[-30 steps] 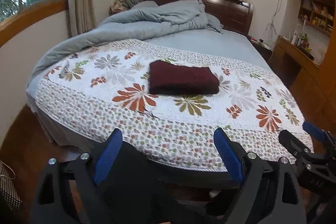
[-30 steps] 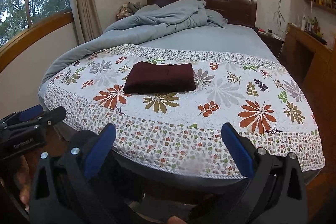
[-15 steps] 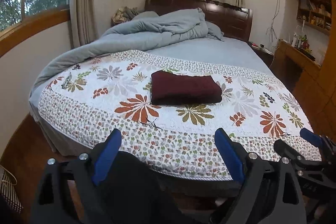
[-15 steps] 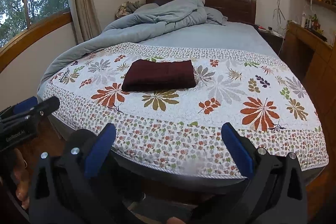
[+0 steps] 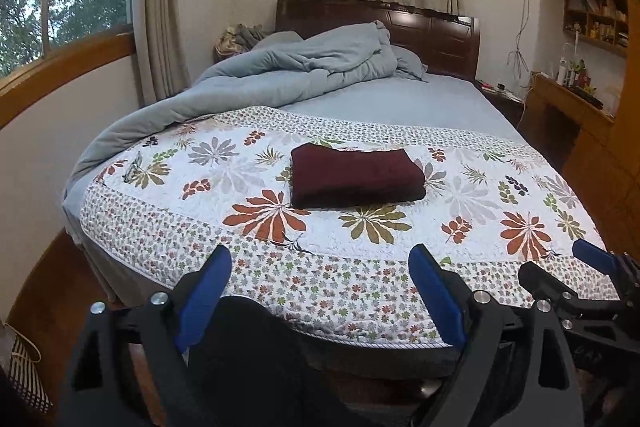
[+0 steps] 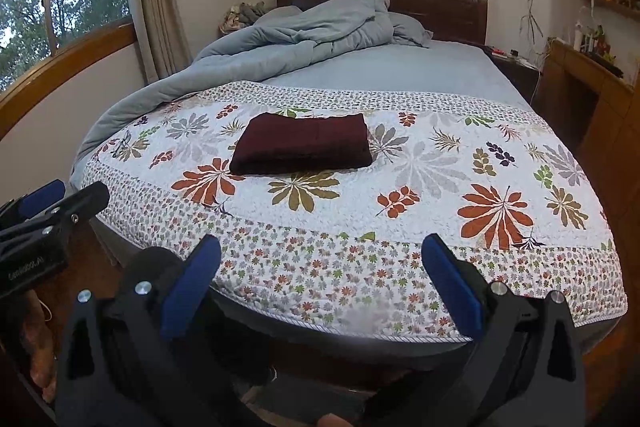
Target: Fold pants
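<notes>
A: Item one, pants (image 5: pixel 356 179). Dark maroon, already in a compact rectangular bundle, several layers deep. Location: on the floral quilt (image 5: pixel 460 227) toward the foot of the bed (image 5: pixel 400 103), about mid-width, well apart from both tools.

B: Handling?

A: Judged soft and limp, light, with a slightly napped cloth, so not slippery. Nothing fragile. Layers would likely slide on one another and splay if lifted by a single ply.

B: Where to take hold?

A: Best guess: the thick folded edge facing the cameras, pinching through all layers at the two near corners, one tool per corner. The far edge looks looser.

B: Item two, left tongs (image 5: pixel 320 291).

A: Blue-padded jaws spread wide, nothing between them, held off the foot of the bed.

B: Item three, right tongs (image 6: pixel 322 273).

A: Same condition: jaws parted, empty, short of the mattress edge. Each tool is visible at the margin of the other's view.

B: Other stock?

A: Grey duvet (image 6: pixel 304 31) heaped at the headboard (image 6: pixel 432 1), clear of the bundle. Fold appears complete; any further step is unconfirmed.
</notes>
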`<state>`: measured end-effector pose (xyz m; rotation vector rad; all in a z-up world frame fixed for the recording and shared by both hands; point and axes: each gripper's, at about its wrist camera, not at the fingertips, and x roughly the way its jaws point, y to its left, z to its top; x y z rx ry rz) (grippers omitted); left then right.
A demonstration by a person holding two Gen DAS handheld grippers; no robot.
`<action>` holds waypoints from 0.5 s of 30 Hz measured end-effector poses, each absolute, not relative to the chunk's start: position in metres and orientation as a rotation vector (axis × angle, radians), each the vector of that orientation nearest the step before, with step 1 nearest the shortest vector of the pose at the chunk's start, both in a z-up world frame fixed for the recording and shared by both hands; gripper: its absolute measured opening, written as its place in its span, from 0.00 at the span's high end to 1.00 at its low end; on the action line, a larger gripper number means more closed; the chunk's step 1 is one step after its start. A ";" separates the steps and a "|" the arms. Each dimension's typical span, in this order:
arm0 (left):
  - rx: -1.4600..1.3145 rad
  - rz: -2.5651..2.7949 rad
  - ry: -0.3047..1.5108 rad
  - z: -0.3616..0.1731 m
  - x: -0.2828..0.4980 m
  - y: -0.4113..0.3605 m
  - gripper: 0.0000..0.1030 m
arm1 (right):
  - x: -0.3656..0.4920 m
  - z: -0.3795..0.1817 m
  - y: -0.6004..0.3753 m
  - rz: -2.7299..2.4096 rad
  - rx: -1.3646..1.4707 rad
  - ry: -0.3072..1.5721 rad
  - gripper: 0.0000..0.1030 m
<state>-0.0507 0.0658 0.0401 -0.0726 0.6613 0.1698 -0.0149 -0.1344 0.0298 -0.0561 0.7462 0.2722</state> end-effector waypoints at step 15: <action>-0.109 0.160 0.692 0.039 -0.051 0.071 0.12 | -0.016 0.031 -0.133 0.275 -0.050 0.743 0.03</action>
